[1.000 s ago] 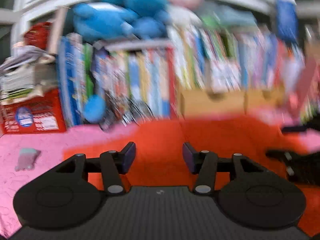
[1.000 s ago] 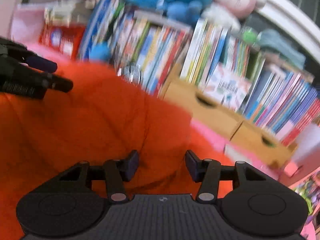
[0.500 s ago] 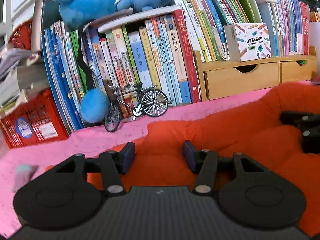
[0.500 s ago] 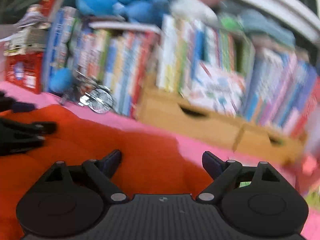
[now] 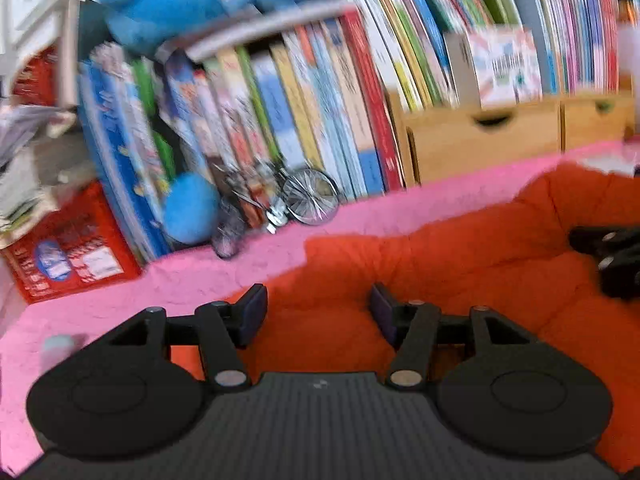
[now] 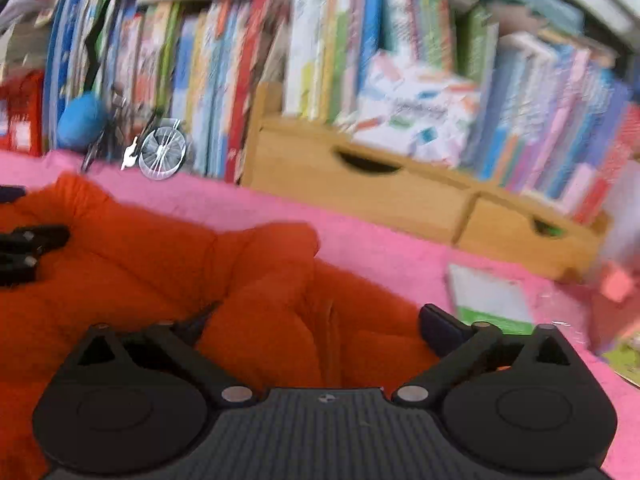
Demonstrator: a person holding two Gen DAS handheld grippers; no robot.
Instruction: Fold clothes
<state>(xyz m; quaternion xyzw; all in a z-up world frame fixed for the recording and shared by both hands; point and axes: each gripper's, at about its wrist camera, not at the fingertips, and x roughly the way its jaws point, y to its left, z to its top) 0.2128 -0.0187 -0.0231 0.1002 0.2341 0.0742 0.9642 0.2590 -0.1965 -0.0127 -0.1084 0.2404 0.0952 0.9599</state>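
An orange padded garment (image 5: 440, 256) lies crumpled on the pink cloth surface (image 5: 200, 280). My left gripper (image 5: 317, 304) hovers over the garment's left part, jaws apart, with nothing pinched between the pads. In the right wrist view the same garment (image 6: 140, 264) bunches into a fold at its right edge. My right gripper (image 6: 316, 316) straddles that fold; its jaws are opening wide and the pads do not press the cloth. Each gripper shows in the other's view: the right gripper (image 5: 608, 256) at the right edge, the left gripper (image 6: 28, 248) at the left edge.
Rows of upright books (image 5: 320, 112) and wooden drawers (image 6: 360, 184) line the back. A toy bicycle (image 6: 160, 152), a blue plush ball (image 5: 192, 208) and a red crate (image 5: 68, 248) stand at the back left. A booklet (image 6: 488, 300) lies on the pink surface at right.
The right gripper's jaws have spread wide and it has swung to the garment's right edge. The left gripper has dropped a little toward the garment's left part, its jaws slightly wider.
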